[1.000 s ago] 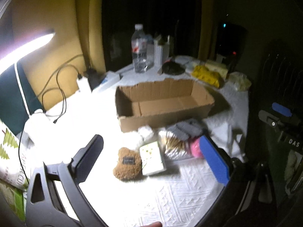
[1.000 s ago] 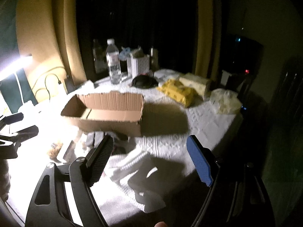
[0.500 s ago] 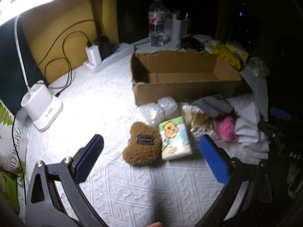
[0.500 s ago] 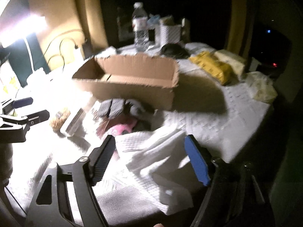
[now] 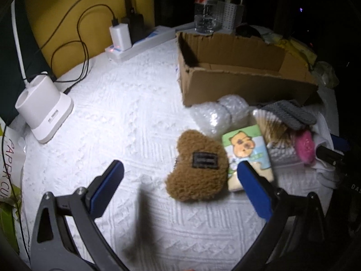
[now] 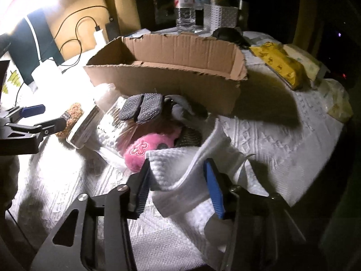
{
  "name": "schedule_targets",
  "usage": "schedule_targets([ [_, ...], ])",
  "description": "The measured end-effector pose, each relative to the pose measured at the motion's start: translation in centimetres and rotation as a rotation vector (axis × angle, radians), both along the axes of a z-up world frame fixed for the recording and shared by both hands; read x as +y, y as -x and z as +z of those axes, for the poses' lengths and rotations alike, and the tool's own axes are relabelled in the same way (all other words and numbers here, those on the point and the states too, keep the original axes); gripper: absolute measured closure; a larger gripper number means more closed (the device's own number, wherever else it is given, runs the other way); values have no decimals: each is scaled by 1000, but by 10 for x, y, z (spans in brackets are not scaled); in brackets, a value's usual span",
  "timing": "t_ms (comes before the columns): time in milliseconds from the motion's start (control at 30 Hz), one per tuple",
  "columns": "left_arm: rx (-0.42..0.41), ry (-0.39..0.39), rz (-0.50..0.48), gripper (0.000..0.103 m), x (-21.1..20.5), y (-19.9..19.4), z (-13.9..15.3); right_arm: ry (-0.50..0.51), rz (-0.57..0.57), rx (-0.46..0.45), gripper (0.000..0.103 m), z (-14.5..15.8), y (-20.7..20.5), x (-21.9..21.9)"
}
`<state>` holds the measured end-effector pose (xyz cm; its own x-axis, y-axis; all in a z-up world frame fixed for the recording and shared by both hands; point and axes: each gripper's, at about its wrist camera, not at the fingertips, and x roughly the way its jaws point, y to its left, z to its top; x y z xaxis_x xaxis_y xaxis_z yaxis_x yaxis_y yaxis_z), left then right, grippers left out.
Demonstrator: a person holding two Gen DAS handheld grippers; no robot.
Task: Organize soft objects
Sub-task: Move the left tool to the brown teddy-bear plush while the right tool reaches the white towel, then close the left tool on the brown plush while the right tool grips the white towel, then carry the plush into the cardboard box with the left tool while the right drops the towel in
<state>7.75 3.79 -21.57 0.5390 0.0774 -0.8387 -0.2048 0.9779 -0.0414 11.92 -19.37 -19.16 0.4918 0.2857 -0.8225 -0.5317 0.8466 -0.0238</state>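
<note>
Honestly, the risk sits with the right gripper (image 6: 178, 188): its jaws are closing on a raised fold of the white waffle-weave cloth (image 6: 180, 169), and the fold is between the pads but loose, so the pinch may catch only one thin layer and slip out on the lift. The cloth also drapes against the pink plush toy (image 6: 144, 149) and a dark knit piece just behind it, so a pull could drag those along or tip the clear packet of wooden sticks (image 6: 117, 122) beside them. The brown cardboard box (image 6: 171, 67), open and empty as far as I can see, stands just behind this pile; its near wall is ragged and could snag a trailing corner.

The left gripper (image 5: 180, 180) has its jaws spread wide with nothing pinched. The fuzzy brown heart-shaped plush (image 5: 198, 169) lies on the white-covered desk (image 5: 126, 117) in front of the box, between the jaws but nearer the right pad. That pad overlaps the cartoon-printed tissue pack (image 5: 246, 149) touching the plush, so closing here could nip both.
</note>
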Motion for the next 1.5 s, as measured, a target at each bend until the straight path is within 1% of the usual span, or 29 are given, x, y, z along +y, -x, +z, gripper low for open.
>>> schedule_targets([
  [33, 8, 1, -1, 11, 1, -2, -2, 0, 5, -2, 71, -1, 0, 1],
  [67, 19, 4, -2, 16, 2, -4, -6, 4, 9, -6, 78, -2, -1, 1],
  [100, 24, 7, -7, 17, 2, -5, -8, 6, 12, -11, 85, -1, -2, 2],
  [200, 28, 2, -21, 19, 0, -7, -10, -8, 27, -23, 94, 1, -4, 2],
  [367, 23, 22, -68, 44, -7, -8, -10, -48, 32, -50, 95, 14, -5, 0],
  [400, 22, 25, -76, 47, -8, -8, -11, -55, 32, -55, 96, 18, -5, -1],
  [433, 20, 36, -85, 54, -9, -8, -11, -66, 33, -62, 96, 22, -5, -1],
  [567, 5, 50, -94, 62, -12, -5, -7, -117, 38, -83, 96, 38, -5, -6],
  [767, -28, 57, -97, 64, -10, 2, 2, -180, 46, -129, 96, 65, -1, -9],
  [933, -75, 42, -82, 64, -3, 10, 20, -199, 56, -164, 96, 83, 0, -8],
  [1100, -118, 39, -73, 64, 3, 14, 38, -200, 67, -187, 96, 94, 0, -6],
  [1233, -151, 38, -78, 64, 0, 16, 53, -203, 71, -200, 96, 100, -3, -6],
  [1500, -210, 30, -101, 64, -13, 4, 80, -203, 79, -243, 95, 113, -13, -11],
])
